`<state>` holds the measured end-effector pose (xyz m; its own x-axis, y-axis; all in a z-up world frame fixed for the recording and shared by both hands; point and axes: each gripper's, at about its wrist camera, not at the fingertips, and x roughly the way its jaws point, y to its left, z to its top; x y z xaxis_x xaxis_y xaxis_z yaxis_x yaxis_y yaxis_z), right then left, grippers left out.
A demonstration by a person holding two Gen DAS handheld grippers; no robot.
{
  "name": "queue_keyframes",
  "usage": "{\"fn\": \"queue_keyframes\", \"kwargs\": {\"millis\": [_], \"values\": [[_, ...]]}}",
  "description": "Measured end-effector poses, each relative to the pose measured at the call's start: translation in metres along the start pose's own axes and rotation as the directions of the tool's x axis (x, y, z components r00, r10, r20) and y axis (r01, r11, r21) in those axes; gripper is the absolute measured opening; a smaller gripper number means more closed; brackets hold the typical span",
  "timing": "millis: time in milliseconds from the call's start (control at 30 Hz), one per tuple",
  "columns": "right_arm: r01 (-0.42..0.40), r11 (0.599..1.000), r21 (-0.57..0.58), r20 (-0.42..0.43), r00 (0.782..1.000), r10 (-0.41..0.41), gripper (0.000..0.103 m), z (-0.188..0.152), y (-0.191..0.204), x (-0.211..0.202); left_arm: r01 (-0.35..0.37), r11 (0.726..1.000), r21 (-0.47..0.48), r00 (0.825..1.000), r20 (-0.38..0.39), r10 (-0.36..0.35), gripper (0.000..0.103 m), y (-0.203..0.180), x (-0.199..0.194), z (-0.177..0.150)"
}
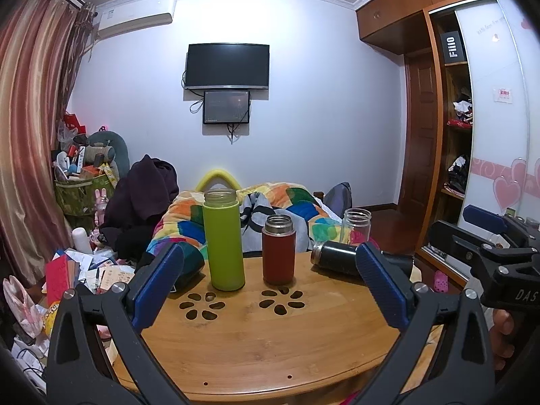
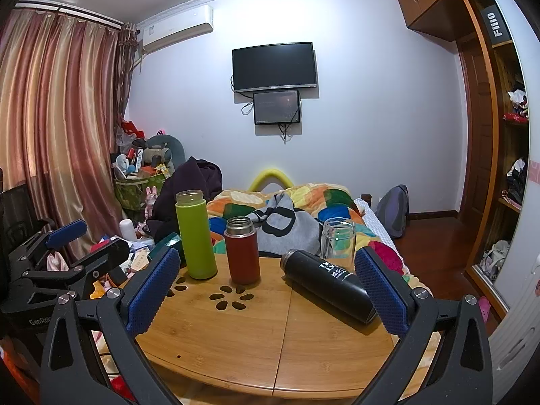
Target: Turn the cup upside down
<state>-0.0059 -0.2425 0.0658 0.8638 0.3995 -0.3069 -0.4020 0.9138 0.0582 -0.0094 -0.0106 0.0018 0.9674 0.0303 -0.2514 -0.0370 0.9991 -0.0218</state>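
Two hand-held grippers hovered over a round bamboo surface (image 2: 256, 344) in a cluttered bedroom, each with its blue-padded jaws spread wide and clamped on nothing. The left hand-held gripper (image 1: 270, 283) hung above the near edge, facing the row of cups; the right hand-held gripper (image 2: 266, 287) hung beside it, to its right. From left to right along the far side of the surface stood a tall green cup (image 2: 195, 236), upright with its mouth open, then a shorter red cup (image 2: 242, 251) with a steel neck, also upright and lidless, near the green one but apart from it. Farther right, a black cup (image 2: 329, 285) with white lettering lay on its side, mouth pointing toward the red cup. A clear glass jar (image 2: 337, 238) stood upright behind the black cup at the far edge. Beyond the surface lay a bed with a patchwork quilt (image 1: 290, 209).
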Motion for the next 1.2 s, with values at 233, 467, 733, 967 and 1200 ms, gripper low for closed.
{"fn": "queue_keyframes", "kwargs": {"millis": [233, 467, 733, 967, 1200], "values": [[-0.001, 1.000, -0.005, 0.007, 1.000, 0.001, 0.103, 0.0004, 0.0032, -0.0021, 0.001, 1.000, 0.007, 1.000, 0.006, -0.001, 0.103, -0.0008, -0.0032, 0.0014], [-0.003, 1.000, -0.004, 0.008, 1.000, 0.003, 0.103, 0.0009, 0.0036, -0.0040, -0.002, 1.000, 0.004, 1.000, 0.003, 0.002, 0.103, -0.0003, -0.0039, 0.0019], [-0.004, 1.000, -0.004, 0.007, 1.000, 0.004, 0.103, 0.0014, 0.0035, -0.0045, -0.005, 1.000, 0.004, 1.000, 0.000, 0.005, 0.103, -0.0003, -0.0028, 0.0023], [-0.007, 1.000, -0.003, 0.008, 1.000, 0.007, 0.103, 0.0008, 0.0029, -0.0030, -0.005, 1.000, 0.003, 1.000, -0.001, 0.005, 0.103, -0.0001, -0.0021, 0.0020], [-0.007, 1.000, -0.003, 0.009, 1.000, 0.007, 0.103, 0.0006, 0.0031, -0.0031, -0.003, 1.000, 0.001, 1.000, -0.003, 0.003, 0.103, 0.0010, -0.0023, 0.0013]]}}
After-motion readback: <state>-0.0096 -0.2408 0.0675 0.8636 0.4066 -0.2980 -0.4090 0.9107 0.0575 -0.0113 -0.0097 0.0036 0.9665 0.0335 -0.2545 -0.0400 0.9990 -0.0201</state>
